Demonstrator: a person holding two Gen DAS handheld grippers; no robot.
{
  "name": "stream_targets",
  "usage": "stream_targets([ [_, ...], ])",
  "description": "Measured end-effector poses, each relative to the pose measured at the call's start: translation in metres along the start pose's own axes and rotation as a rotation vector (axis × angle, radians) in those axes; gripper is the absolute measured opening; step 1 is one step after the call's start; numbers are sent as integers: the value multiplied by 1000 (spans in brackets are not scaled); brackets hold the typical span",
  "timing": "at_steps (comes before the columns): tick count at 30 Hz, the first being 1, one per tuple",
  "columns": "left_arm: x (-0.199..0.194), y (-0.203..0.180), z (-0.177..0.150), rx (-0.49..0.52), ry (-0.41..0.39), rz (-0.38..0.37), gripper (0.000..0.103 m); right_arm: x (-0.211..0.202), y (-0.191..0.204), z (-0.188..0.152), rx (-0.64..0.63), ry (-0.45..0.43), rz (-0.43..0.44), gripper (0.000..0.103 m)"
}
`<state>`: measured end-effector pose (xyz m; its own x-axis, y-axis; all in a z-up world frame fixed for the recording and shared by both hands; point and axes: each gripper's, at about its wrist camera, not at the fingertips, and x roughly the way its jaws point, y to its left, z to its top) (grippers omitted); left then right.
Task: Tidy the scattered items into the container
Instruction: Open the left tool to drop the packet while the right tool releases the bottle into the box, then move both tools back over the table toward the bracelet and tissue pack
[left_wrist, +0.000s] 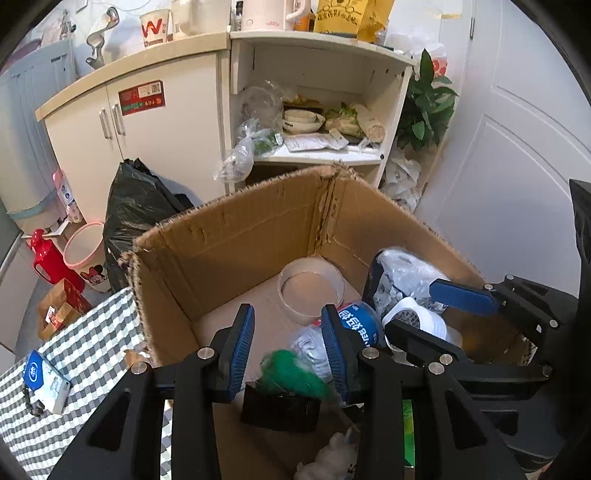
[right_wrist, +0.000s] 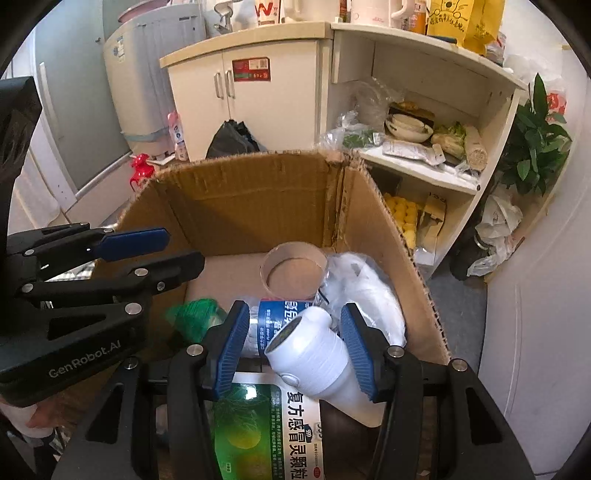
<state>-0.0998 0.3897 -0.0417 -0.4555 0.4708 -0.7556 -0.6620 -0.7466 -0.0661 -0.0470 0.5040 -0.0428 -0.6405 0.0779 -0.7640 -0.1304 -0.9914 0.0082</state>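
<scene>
1. Now mid-drop, by the look of it: open brown cardboard box (right_wrist: 236, 206) on the grey-and-white checked tabletop (left_wrist: 92, 354), both tools poised over its near edge.
2. Left black gripper with blue pads (left_wrist: 291, 350): jaws spread, nothing between them; blurred green net pouch (left_wrist: 291, 373) just below, seemingly falling or freshly let go.
3. Right black gripper with blue pads (right_wrist: 291, 347): jaws parted around a white ribbed plastic appliance with a dark end screen (right_wrist: 321, 358), pads apparently not pressing it, so released rather than gripped.
4. Already inside: green-and-white medicine carton (right_wrist: 266, 424) at the near edge, printed "复方感冒灵颗粒" and "999"; blue-labelled clear bottle (right_wrist: 280, 314), label only partly legible; crumpled white plastic bag (right_wrist: 365, 291) by the right wall; clear tape roll (right_wrist: 295, 273) towards the far corner.
5. Left outside: small blue-and-white packet (left_wrist: 46, 380) near the tabletop's left edge, writing too small to read.
6. Next, judged: lift clear of the box, swing left, close on that packet.
7. "GenRobot.AI" legible on the left tool's body.
</scene>
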Motion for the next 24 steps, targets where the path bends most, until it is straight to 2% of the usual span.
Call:
stream_targets([
  [21, -105, 26, 6, -70, -238, 53, 41, -94, 25, 16, 28, -293, -39, 52],
  [24, -123, 30, 4, -78, -281, 67, 43, -107, 32, 17, 28, -329, -36, 57],
])
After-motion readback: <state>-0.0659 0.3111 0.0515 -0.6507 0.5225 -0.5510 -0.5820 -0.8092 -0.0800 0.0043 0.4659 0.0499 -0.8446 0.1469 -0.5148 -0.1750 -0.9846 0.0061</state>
